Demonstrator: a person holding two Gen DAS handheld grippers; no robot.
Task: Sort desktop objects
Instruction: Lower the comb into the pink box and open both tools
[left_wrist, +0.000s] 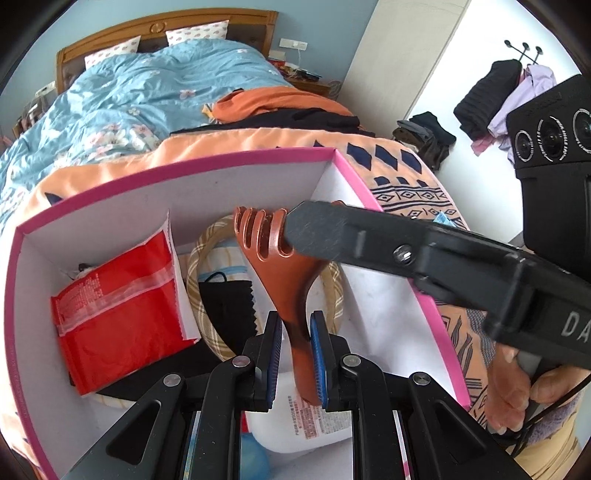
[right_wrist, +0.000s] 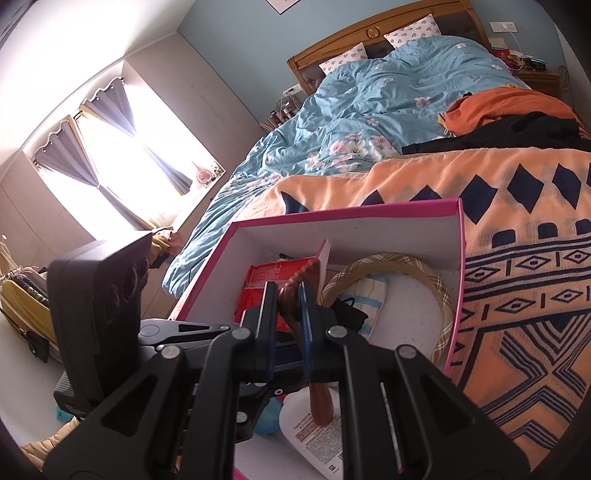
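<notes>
A brown wooden back scratcher (left_wrist: 284, 269) with a clawed head hangs over a pink-rimmed white box (left_wrist: 155, 168). My left gripper (left_wrist: 295, 354) is shut on its handle, blue pads on each side. My right gripper (left_wrist: 314, 225) reaches in from the right and is shut on the clawed head. In the right wrist view my right gripper (right_wrist: 288, 295) clamps the scratcher (right_wrist: 295, 284), whose handle end (right_wrist: 323, 406) hangs below over a white bottle (right_wrist: 314, 432). The box (right_wrist: 458, 258) lies below.
The box holds a red packet (left_wrist: 110, 317), a plaid ring (left_wrist: 199, 266), a black mask (left_wrist: 229, 306), a white bottle (left_wrist: 314, 417) and a blue item (left_wrist: 255, 458). It rests on an orange patterned blanket (right_wrist: 524, 258) on a bed. A hand (left_wrist: 517, 387) holds the right gripper.
</notes>
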